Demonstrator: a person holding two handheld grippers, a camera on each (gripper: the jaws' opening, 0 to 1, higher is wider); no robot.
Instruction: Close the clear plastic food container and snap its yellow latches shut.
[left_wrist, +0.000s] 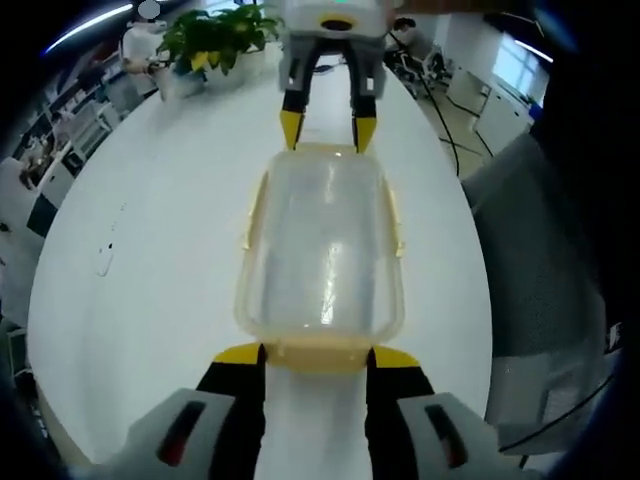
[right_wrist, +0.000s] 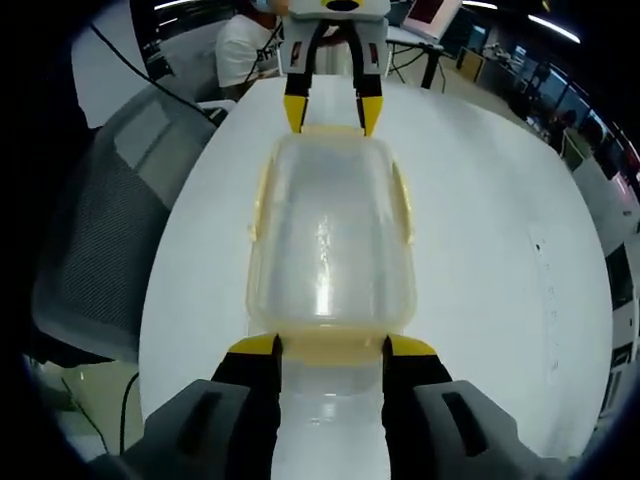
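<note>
The clear rectangular plastic food container (left_wrist: 322, 250) with its pale yellow lid rim lies on the white oval table (left_wrist: 150, 260), about midway across it, between my two claws. My left gripper (left_wrist: 318, 358) has its yellow-tipped black jaws spread, the tips touching the yellow end latch (left_wrist: 318, 352) nearest it. My right gripper (right_wrist: 330, 350) is likewise spread, with its tips against the opposite yellow end latch (right_wrist: 330, 348). I see no readable label or writing on the container. A grey mesh chair (right_wrist: 120, 220) stands beside the table's edge, and a green potted plant (left_wrist: 215, 40) sits at its far end.
</note>
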